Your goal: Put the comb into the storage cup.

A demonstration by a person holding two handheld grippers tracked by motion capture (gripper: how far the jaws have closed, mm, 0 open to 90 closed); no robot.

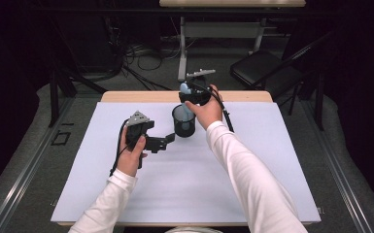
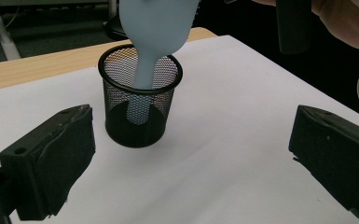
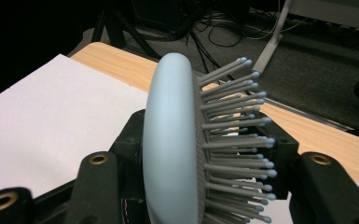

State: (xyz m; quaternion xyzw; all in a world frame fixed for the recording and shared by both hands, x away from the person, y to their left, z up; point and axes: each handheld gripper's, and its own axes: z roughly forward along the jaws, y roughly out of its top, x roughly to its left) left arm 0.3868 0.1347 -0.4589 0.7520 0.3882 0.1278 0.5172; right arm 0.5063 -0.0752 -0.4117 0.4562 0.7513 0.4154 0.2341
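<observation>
My right tongs clamp the head of a pale blue hairbrush, one jaw on its smooth back and one on the bristle side. The brush stands handle-down inside a black mesh cup near the far middle of the bench, on its white sheet. My left tongs sit wide, nothing between the jaws, low over the sheet just beside the cup and aimed at it.
</observation>
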